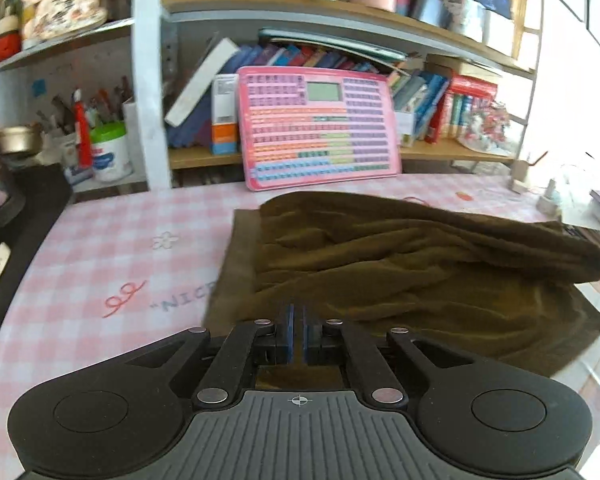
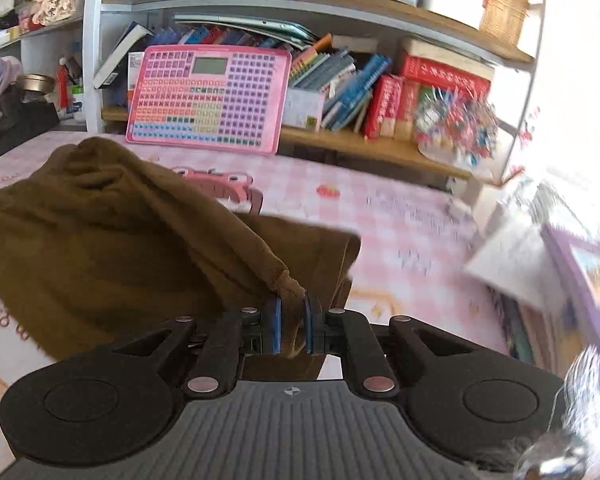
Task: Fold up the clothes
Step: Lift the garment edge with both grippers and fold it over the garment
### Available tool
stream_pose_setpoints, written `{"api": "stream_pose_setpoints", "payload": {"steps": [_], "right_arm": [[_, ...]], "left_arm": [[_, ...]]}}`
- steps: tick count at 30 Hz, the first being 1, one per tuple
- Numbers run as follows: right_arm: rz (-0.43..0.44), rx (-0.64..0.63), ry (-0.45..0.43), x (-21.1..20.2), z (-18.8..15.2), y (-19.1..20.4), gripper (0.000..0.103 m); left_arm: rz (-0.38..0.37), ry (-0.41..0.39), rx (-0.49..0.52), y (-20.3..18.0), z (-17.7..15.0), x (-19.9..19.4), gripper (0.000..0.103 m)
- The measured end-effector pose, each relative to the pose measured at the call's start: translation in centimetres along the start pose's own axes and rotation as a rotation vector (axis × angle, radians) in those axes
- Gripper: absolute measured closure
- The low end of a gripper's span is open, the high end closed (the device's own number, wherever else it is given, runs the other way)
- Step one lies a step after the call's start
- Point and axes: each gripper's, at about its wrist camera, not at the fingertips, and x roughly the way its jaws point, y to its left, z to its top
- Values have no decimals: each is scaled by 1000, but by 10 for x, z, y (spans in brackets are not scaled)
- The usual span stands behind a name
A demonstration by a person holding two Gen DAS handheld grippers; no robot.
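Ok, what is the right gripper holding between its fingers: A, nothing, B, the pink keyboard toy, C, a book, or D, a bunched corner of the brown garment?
D: the right gripper is shut on a bunched corner of the brown garment, the cloth pulled taut from its blue fingers.

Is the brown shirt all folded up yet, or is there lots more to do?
Not yet. The brown garment lies partly doubled over, still rumpled. The right gripper is shut on a pinched corner; the left gripper is shut at the near edge. Smoothing and the remaining folds are left.
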Motion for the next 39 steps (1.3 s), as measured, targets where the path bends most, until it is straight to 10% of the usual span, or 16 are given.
{"api": "stream_pose_setpoints", "payload": {"steps": [19,28,30,34,39], "right_arm": [[-23,102,45,5,-8,-10,94],[26,124,82,23,-4,-29,94],[31,125,89,25,-3,-32,94],[31,133,99,28,-1,-33,94],[5,142,82,25,9,-36,94]], "left_arm": [[121,239,588,-63,90,178,54],[-20,456,770,-53,101,231,54],[-39,491,773,-53,102,239,55],[-64,517,788,-60,98,237,91],[-50,367,734,-62,100,196,99]]}}
